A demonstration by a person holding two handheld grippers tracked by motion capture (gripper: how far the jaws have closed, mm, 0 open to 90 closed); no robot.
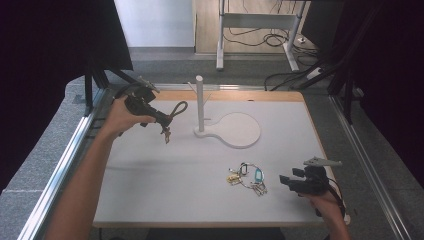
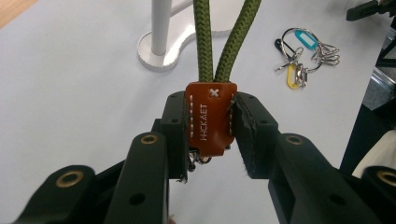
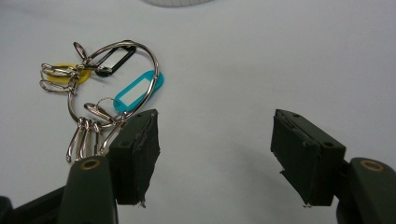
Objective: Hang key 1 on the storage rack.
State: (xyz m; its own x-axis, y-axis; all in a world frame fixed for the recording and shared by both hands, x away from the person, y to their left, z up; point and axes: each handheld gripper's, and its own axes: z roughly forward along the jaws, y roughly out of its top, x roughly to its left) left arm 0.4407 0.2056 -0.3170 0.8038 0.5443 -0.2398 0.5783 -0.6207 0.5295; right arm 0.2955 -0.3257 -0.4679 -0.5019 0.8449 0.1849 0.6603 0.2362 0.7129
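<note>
**Left gripper holds rope keychain above the worktop**

Near the worktop's front right corner, the right gripper (image 1: 286,181) rests with its jaws wide apart and nothing between them. Just beside it lies a key ring bunch (image 1: 247,177) with blue, yellow and black tags and metal clips. Farther back, toward the left edge, the left gripper (image 2: 210,128) is clamped on the brown leather tab (image 2: 210,122) of an olive rope loop (image 1: 178,108), held in the air. The white peg stand (image 1: 200,105) rises just beyond, near the back edge.
</note>
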